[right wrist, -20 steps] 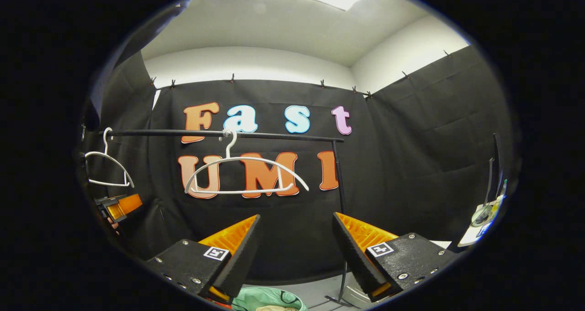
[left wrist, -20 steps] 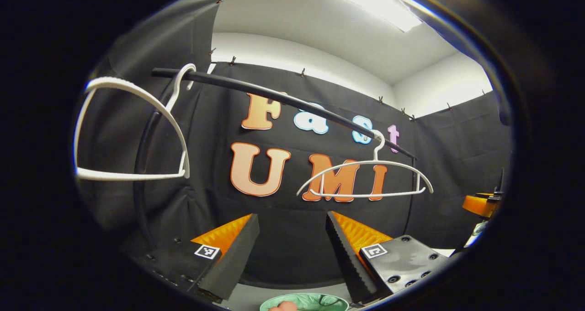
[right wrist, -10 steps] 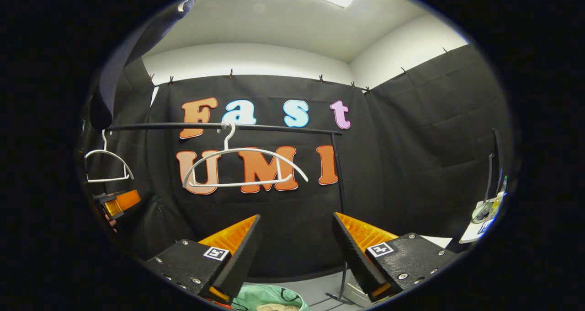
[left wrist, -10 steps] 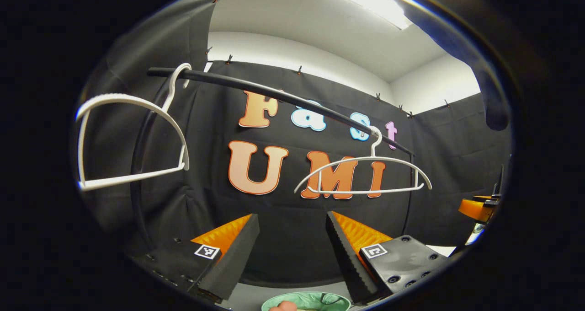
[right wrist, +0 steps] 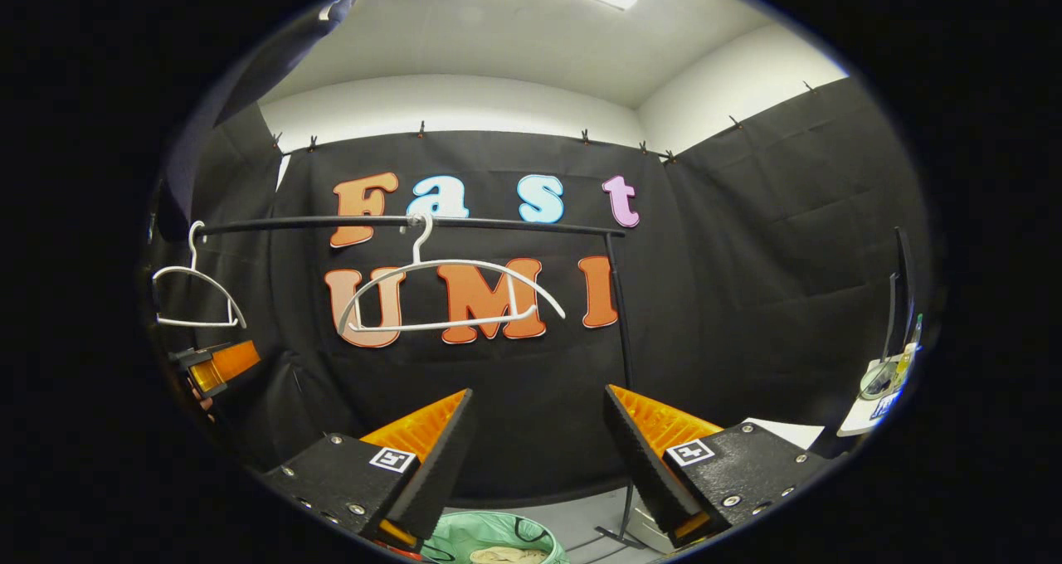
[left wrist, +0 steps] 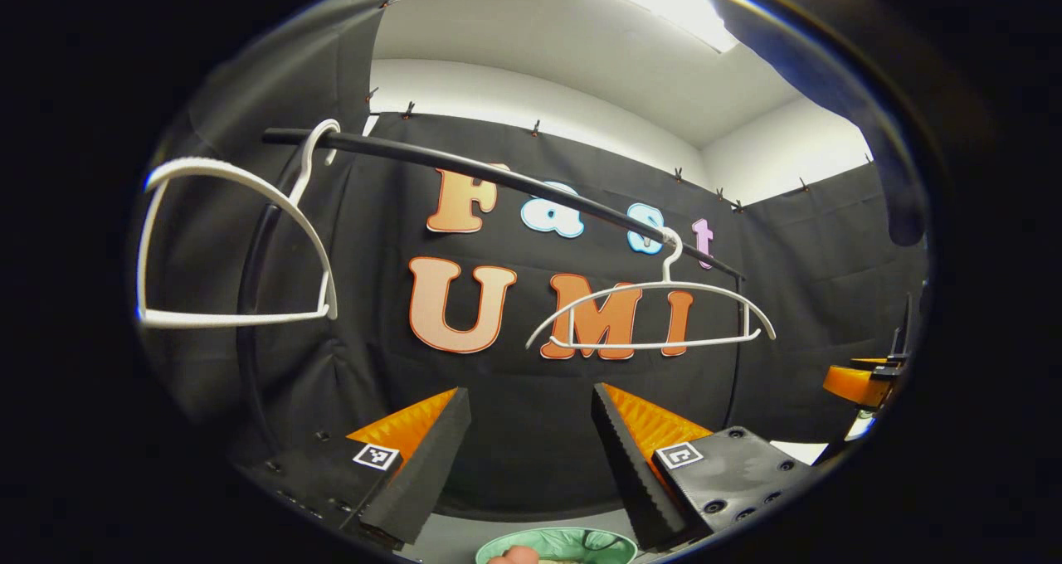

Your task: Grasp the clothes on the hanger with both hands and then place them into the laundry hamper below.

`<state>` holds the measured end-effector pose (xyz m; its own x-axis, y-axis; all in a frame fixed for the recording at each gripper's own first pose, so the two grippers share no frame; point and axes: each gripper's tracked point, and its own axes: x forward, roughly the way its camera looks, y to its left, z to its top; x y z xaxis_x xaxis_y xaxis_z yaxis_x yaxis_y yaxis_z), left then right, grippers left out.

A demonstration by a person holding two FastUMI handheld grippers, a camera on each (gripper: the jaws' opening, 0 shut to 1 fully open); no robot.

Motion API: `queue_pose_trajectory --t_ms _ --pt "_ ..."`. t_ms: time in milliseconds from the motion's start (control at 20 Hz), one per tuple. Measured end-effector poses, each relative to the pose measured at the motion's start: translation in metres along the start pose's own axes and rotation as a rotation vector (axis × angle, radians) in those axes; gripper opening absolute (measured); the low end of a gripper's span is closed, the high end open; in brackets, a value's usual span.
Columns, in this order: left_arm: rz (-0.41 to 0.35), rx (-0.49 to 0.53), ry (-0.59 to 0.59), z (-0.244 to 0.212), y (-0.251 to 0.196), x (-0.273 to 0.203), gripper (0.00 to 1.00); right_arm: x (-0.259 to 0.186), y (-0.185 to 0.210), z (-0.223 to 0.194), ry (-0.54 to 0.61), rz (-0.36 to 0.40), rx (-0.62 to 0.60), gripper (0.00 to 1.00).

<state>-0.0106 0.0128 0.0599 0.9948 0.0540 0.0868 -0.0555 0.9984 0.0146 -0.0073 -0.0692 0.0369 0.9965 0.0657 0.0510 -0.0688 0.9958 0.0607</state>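
Observation:
Two bare white hangers hang on a black rail [left wrist: 514,184]: one [left wrist: 232,249] close at the left in the left gripper view, one [left wrist: 651,315] farther right. The right gripper view shows the same pair, the middle hanger [right wrist: 452,294] and the left hanger [right wrist: 197,294], under the rail [right wrist: 498,224]. The green laundry hamper [left wrist: 556,546] sits below with pale clothes [right wrist: 502,556] inside. My left gripper [left wrist: 531,456] is open with nothing between its fingers. My right gripper [right wrist: 535,456] is open too, also holding nothing.
The rail's black upright [right wrist: 622,365] stands just behind my right gripper, with its foot on the grey floor [right wrist: 593,522]. The other gripper shows as an orange shape at the left edge [right wrist: 217,365] and at the right edge [left wrist: 859,381]. A dark sleeve [left wrist: 871,124] crosses the upper right.
Both views have drifted slightly, so the hangers and rail sit a little differently. The near left hanger swings gently. Both grippers stay open.

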Motion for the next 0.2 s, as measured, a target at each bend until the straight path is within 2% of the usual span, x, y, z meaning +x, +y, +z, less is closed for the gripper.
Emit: queue_pose_trajectory --t_ms 200 --pt "0.004 -0.007 -0.004 0.0003 0.0008 -0.0067 0.97 -0.0027 0.0015 0.0058 -0.015 0.008 -0.008 0.94"
